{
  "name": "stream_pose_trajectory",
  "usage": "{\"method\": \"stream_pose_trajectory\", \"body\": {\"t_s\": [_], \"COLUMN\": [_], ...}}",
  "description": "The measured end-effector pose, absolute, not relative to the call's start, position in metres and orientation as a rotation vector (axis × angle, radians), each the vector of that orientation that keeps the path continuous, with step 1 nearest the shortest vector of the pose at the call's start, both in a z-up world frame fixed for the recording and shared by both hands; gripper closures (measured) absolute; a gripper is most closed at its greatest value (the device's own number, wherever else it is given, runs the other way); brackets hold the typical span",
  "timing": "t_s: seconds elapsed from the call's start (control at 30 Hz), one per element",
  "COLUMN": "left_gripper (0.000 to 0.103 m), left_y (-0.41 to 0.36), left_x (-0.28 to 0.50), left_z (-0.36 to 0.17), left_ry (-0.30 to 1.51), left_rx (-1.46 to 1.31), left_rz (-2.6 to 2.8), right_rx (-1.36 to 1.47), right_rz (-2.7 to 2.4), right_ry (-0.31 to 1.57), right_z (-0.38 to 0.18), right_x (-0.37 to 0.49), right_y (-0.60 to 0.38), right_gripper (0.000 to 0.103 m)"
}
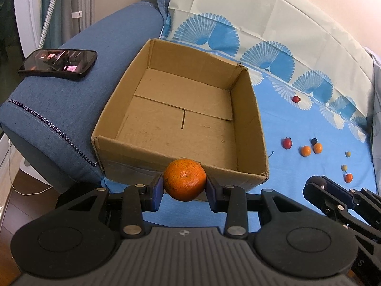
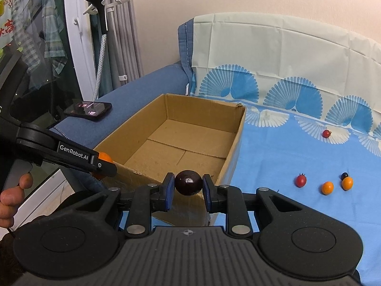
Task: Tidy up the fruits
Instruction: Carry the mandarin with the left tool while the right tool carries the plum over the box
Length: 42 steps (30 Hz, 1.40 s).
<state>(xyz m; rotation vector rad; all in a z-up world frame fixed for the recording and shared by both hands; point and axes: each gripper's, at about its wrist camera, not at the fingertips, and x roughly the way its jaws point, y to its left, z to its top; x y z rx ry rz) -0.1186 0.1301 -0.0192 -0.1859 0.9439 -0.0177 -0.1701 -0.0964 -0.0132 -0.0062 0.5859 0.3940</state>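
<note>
My left gripper [image 1: 184,183] is shut on a large orange mandarin [image 1: 184,178], held at the near rim of an open, empty cardboard box [image 1: 133,147]. My right gripper [image 2: 188,183] is shut on a dark purple plum [image 2: 188,182], held at the near right corner of the same box [image 2: 234,147]. The left gripper with the mandarin [image 2: 104,158] also shows at the left of the right wrist view. The right gripper with the plum [image 1: 315,183] shows at the lower right of the left wrist view. Small fruits lie on the blue cloth [image 1: 297,178]: a red one [image 1: 287,143], two orange ones [image 1: 305,150], a dark berry [image 1: 314,140].
A black phone [image 1: 58,63] lies on the blue sofa arm [image 1: 71,109] left of the box. Another red fruit [image 1: 296,99] lies further back. Small greenish fruits [image 1: 348,154] and an orange one [image 1: 348,177] lie at the far right. A garment steamer [image 2: 101,21] stands behind the sofa.
</note>
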Motion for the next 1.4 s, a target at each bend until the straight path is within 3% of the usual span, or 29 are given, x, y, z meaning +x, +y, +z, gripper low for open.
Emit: {"method": "stream_pose_trajectory", "body": {"t_s": [1.4], "left_gripper": [0.061], "left_y": [0.158], "left_x": [0.002], "left_z": [-0.054], "left_ry": [0.989], "left_rx": [-0.139], "left_rz": [0.041], "right_rx": [-0.001], "right_rz": [0.41], "right_ry": [0.699], "right_z": [-0.062], "right_x": [-0.053], "right_y": [-0.043], "right_gripper": [0.077]}}
